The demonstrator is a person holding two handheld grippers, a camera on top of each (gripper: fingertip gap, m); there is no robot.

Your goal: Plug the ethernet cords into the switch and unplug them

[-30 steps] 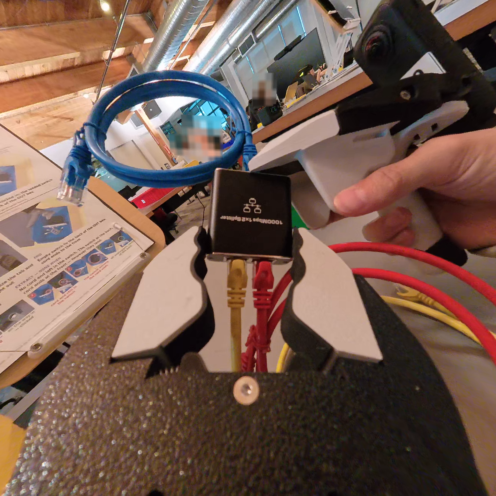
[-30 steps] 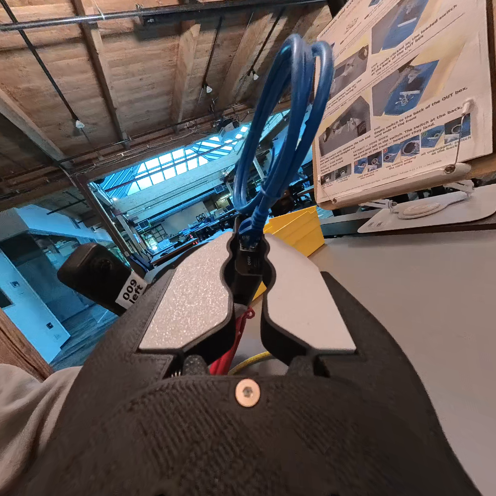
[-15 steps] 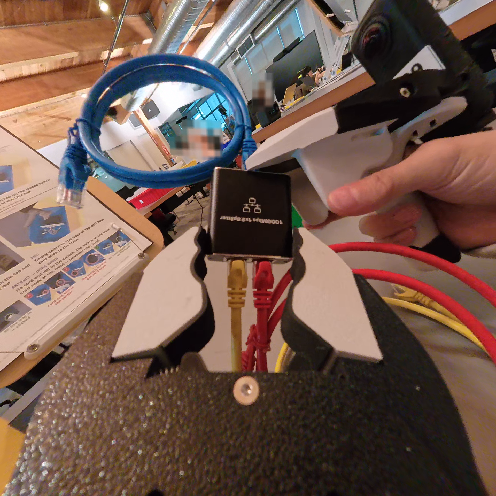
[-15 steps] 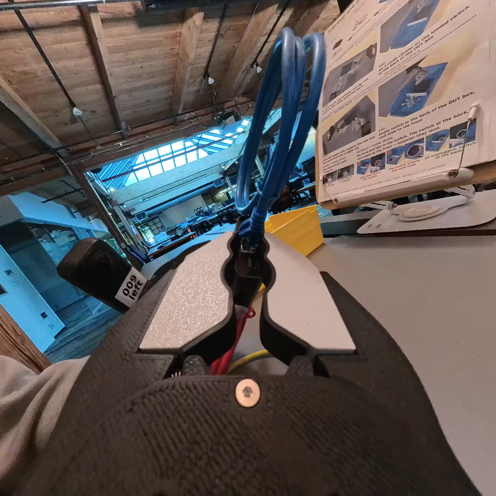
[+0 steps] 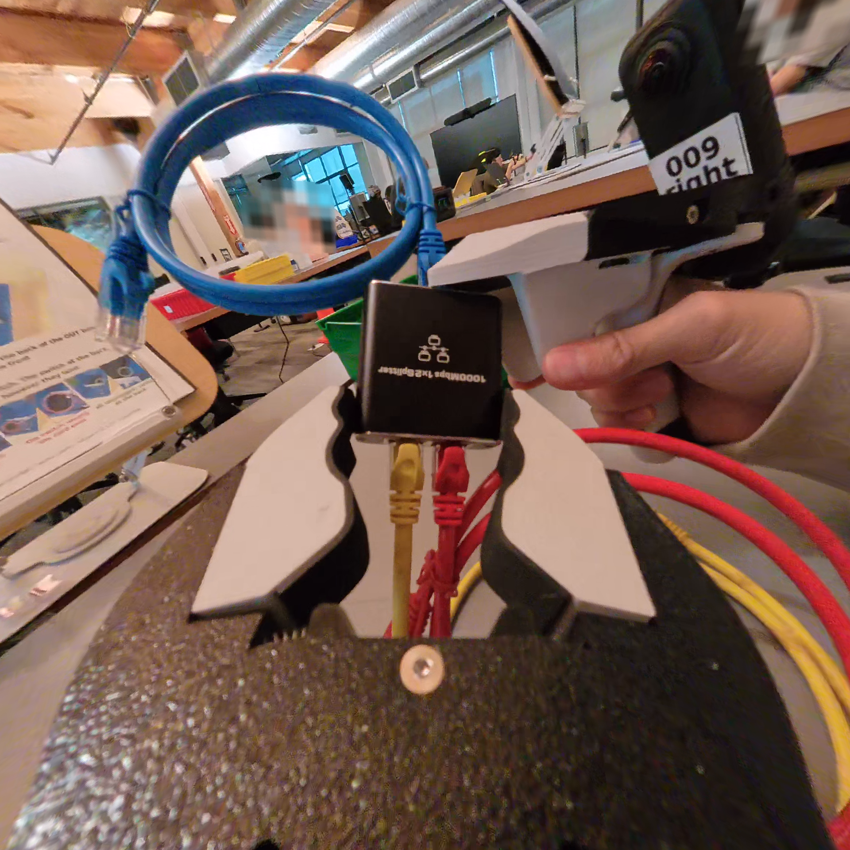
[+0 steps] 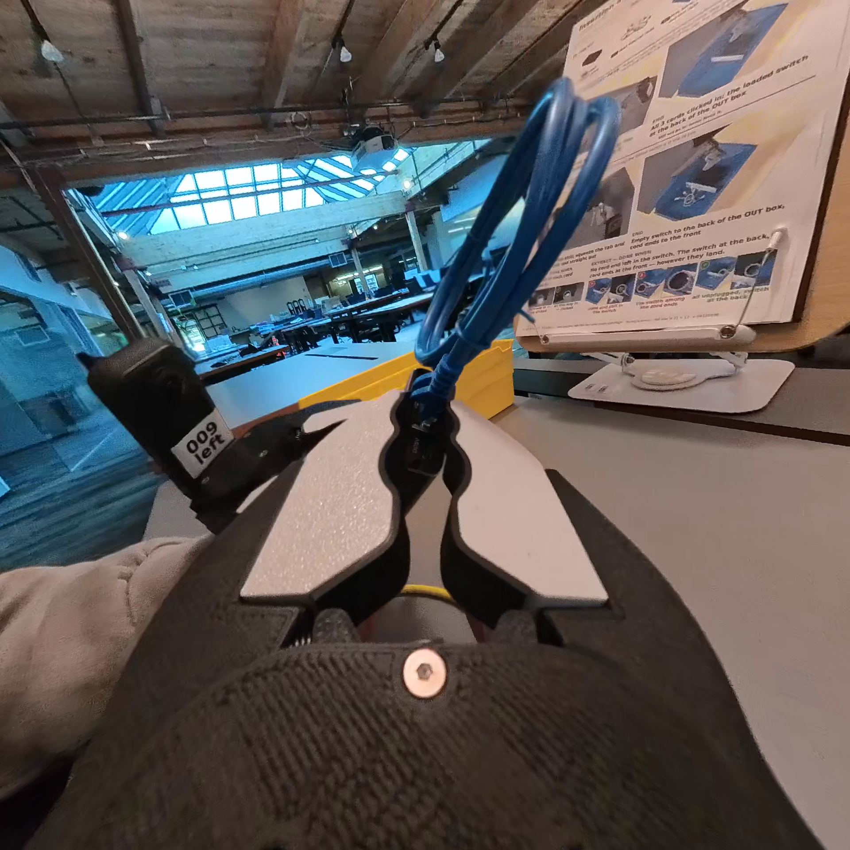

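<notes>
My left gripper point(image 5: 425, 404) is shut on the sides of a black switch point(image 5: 430, 358) and holds it up off the table. A yellow cord point(image 5: 404, 487) and a red cord point(image 5: 450, 487) are plugged into its near end. My right gripper point(image 6: 423, 409) reaches in from the right and is shut on the plug of a coiled blue cord point(image 6: 519, 239) at the switch's far end point(image 6: 421, 455). The blue coil point(image 5: 276, 294) stands up above the switch, and its other plug point(image 5: 122, 294) hangs free. Whether the gripped blue plug sits in the port is hidden.
An instruction board on a white stand point(image 6: 690, 184) stands at the back of the grey table point(image 6: 690, 529). A yellow bin point(image 6: 483, 377) sits behind the grippers and a green bin point(image 5: 340, 335) behind the switch. Loose red and yellow cord loops point(image 5: 759, 529) trail to the right. Left tips to right tips: about 4 cm.
Both grippers have tipped down together, so the table and the stand's base now show. The blue coil has swung slightly. Both grips are unchanged.
</notes>
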